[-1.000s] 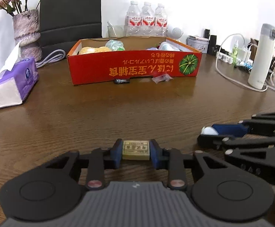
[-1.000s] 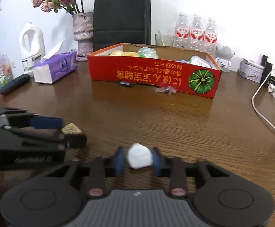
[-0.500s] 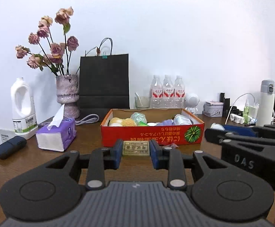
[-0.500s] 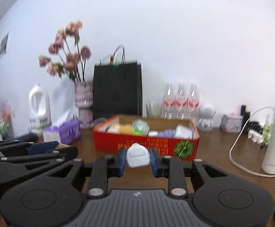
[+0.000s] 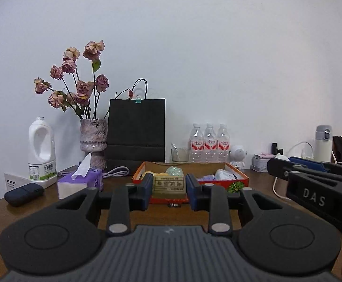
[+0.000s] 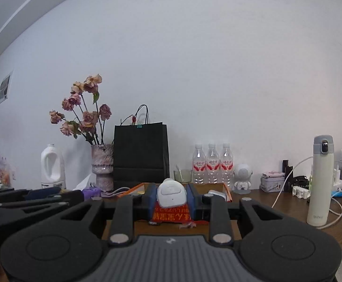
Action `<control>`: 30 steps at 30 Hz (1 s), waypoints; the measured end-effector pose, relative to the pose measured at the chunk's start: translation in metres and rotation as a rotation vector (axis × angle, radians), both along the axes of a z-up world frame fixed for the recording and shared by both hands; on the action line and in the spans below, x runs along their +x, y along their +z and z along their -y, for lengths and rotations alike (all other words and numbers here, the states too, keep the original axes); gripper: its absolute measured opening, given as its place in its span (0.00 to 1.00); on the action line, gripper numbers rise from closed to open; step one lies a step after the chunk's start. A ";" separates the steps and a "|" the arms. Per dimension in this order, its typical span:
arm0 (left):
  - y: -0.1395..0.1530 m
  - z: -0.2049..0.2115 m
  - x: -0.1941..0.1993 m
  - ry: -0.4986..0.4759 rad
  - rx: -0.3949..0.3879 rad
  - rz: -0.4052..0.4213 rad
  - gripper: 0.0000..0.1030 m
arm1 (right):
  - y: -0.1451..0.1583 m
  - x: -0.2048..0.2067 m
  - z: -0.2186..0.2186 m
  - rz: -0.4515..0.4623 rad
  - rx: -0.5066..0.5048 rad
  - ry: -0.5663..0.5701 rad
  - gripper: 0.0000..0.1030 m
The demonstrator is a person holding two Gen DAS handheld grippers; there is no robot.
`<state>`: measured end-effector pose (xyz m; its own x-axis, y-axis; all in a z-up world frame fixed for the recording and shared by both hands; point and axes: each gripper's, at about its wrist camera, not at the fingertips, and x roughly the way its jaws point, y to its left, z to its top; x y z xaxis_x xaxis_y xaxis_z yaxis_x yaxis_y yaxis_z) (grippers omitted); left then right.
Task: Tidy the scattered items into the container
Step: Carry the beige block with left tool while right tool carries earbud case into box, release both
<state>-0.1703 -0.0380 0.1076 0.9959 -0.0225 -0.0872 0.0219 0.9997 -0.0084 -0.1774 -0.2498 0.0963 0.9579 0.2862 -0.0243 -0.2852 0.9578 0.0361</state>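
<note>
Red cardboard box (image 5: 239, 180) is sitting partly filled; left gripper (image 5: 169, 190) clamping a tan packet (image 5: 169, 184), right gripper (image 6: 171, 198) clamping a white gadget (image 6: 171, 193), wrappers (image 6: 186, 225) waiting by its front wall.

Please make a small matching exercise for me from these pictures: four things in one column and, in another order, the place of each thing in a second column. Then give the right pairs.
Things
1. tan rectangular packet with printed label
2. small white rounded plastic device
3. dried pink roses
4. tall white thermos flask

Places
A. in the mottled vase
B. between the right gripper's fingers
C. standing among white cables
D. between the left gripper's fingers

Pairs: 1-D, 2-B, 3-A, 4-C
</note>
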 end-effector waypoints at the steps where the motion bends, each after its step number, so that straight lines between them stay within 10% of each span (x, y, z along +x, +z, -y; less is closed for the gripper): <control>1: 0.001 0.000 0.008 -0.006 -0.004 0.000 0.30 | 0.002 0.007 0.000 0.001 0.001 -0.003 0.25; 13: 0.032 0.006 0.225 -0.015 -0.006 0.020 0.30 | 0.025 0.201 -0.020 -0.027 0.013 -0.028 0.25; 19: 0.033 -0.002 0.318 -0.041 -0.080 -0.100 0.30 | 0.036 0.310 -0.025 -0.107 0.075 -0.051 0.25; 23: 0.043 -0.006 0.411 -0.170 -0.106 -0.472 0.30 | 0.039 0.365 -0.019 -0.265 0.100 0.001 0.25; 26: 0.032 -0.008 0.476 -0.241 -0.155 -0.773 0.30 | 0.050 0.442 -0.015 -0.674 0.094 0.032 0.25; 30: 0.004 -0.003 0.510 -0.241 -0.143 -0.924 0.30 | 0.041 0.499 -0.029 -0.911 -0.081 0.049 0.25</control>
